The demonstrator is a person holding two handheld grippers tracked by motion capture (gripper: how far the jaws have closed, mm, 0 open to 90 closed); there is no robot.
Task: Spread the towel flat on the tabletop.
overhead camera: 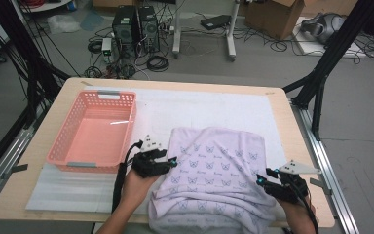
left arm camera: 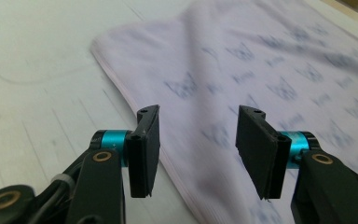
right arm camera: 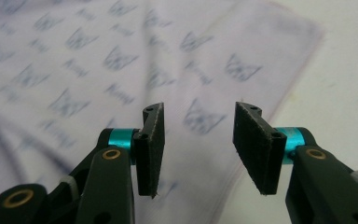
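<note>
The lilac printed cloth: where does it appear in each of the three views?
High view: lilac cloth lies bottom centre, between both grippers.
Left gripper view: centre and right, behind the open jaws.
Right gripper view: left and centre.
Shared landmark: its blue butterfly-like print.

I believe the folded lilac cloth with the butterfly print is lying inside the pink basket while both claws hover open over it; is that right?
Not quite: the lilac cloth lies on the white mat, to the right of the pink basket, as the high view shows. The rest holds: the left claw and right claw both stand open over the cloth, with nothing pinched between their pads.
</note>
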